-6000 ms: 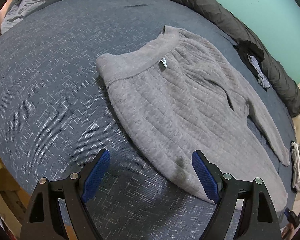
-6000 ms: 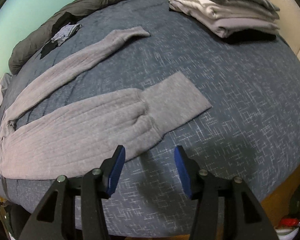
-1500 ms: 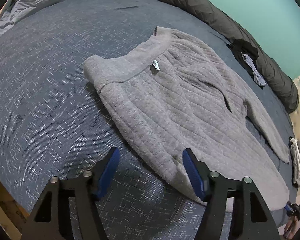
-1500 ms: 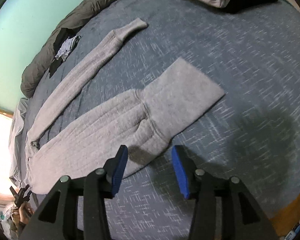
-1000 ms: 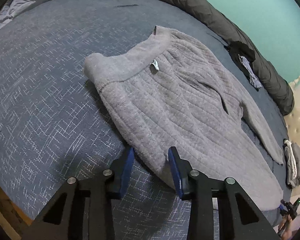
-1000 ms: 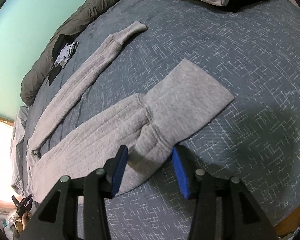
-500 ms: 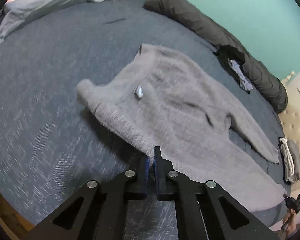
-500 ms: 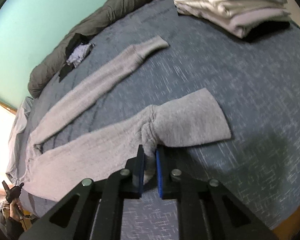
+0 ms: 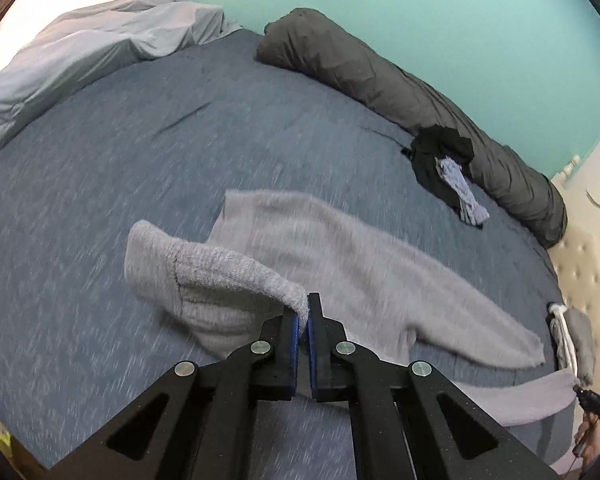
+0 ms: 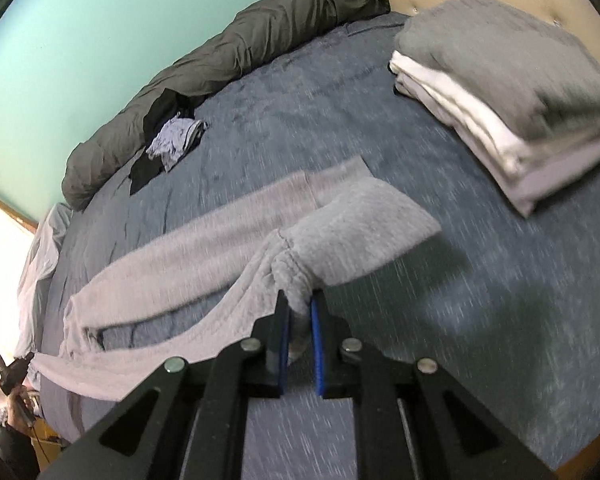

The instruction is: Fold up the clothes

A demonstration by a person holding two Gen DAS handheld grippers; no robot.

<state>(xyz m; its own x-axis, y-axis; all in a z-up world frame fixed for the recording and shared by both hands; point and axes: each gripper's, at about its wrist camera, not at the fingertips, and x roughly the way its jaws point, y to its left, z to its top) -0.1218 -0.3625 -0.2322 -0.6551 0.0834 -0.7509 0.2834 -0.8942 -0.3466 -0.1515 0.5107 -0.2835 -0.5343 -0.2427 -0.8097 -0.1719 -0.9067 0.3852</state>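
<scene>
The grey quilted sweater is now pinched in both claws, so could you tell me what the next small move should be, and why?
Probably carry both claws forward together and lay the lifted near edge over the far half. The left claw and right claw are each shut on the grey quilted sweater, whose near edge is raised off the blue patterned bedspread while the far sleeve lies flat.

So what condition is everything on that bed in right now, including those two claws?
Left claw: shut on the grey knitted sweater's edge, lifting it.
Right claw: shut on the sweater near its cuff.
Grey knitted sweater: partly raised, unfolded.
Stack of grey and white clothes: folded.
Black and pale blue garments: crumpled.
</scene>
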